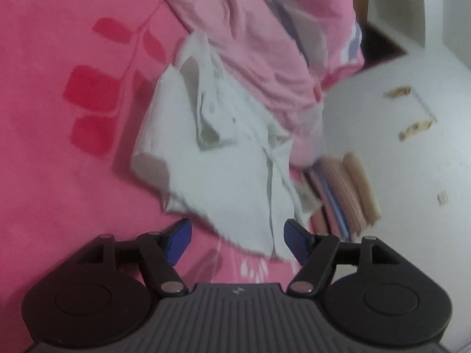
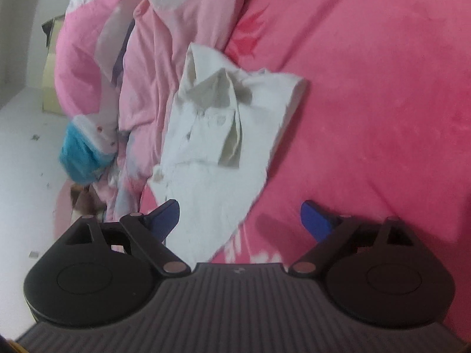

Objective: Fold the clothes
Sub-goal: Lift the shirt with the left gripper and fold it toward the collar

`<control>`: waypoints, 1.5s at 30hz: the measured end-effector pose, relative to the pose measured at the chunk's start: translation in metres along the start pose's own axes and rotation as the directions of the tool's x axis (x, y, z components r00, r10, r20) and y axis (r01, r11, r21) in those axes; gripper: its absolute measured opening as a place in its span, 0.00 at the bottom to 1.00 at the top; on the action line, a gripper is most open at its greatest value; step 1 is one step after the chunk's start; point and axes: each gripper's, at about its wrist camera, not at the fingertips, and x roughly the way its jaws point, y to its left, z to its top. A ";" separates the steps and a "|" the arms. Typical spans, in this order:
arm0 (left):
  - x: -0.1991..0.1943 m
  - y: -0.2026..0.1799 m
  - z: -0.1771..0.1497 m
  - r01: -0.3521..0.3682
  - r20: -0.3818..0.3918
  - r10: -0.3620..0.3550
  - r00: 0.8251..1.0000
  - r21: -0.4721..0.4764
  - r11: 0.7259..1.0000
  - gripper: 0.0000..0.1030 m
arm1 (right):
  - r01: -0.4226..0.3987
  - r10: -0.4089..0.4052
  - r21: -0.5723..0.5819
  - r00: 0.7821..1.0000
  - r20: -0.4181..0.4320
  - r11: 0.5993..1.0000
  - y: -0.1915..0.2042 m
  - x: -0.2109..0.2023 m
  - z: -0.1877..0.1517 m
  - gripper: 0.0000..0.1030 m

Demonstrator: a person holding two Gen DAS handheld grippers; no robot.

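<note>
White shirt (image 1: 223, 164), partly folded, lies on a pink bedspread (image 1: 59, 176) beside a rumpled pink quilt (image 1: 265, 58). Left hand-held gripper (image 1: 237, 242) and right hand-held gripper (image 2: 240, 220) both hang open above its hem, holding nothing.

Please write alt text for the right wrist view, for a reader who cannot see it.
A white shirt lies partly folded on a pink bedspread. The right tool is open, holding nothing. A pink quilt lies beside the shirt.
</note>
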 end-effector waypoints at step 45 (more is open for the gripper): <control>-0.071 -0.032 -0.031 -0.085 0.068 0.076 0.995 0.139 0.987 0.03 | -0.088 0.088 -0.020 0.996 0.011 0.996 0.029 -0.027 -0.078 0.04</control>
